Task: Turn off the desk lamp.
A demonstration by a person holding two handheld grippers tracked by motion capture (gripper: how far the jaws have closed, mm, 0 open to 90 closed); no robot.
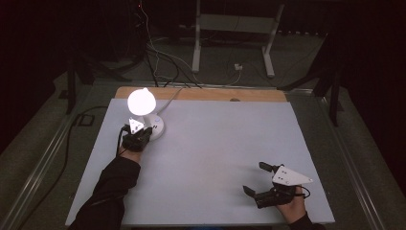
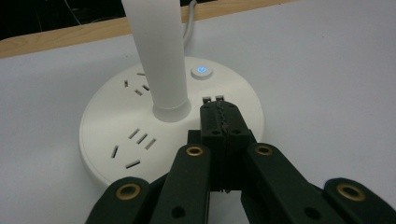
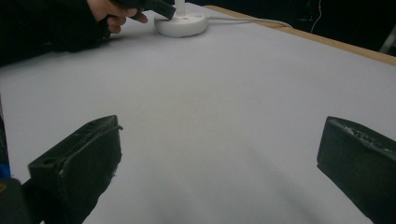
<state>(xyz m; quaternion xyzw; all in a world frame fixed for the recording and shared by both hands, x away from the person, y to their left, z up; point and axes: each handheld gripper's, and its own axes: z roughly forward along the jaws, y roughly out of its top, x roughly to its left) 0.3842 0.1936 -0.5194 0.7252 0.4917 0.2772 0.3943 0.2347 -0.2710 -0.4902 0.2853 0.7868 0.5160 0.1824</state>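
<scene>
Dark room; white table point(image 1: 206, 158) with a wooden far edge, cables and a stand's legs on the floor beyond.

Lamp point(image 1: 141, 101): upper left of the high frame, lit, its head a bright glare. Round white base point(image 2: 116, 158) with socket slots, a white stem point(image 2: 159, 51) and a button point(image 2: 201, 70) glowing blue.

Left gripper point(image 2: 219, 109): jaws pressed together, nothing between them, tips over the base just short of the button, beside the stem.

Right gripper point(image 1: 254, 178): lower right of the high frame, jaws spread wide, idle over bare table, well apart from the lamp.

Step in hand, as I judge it: working the lamp's switch. The lamp is on, so the press looks done or another is coming.

Next move calls for: closed tips placed squarely on the button, a light push, clear of the stem.
</scene>
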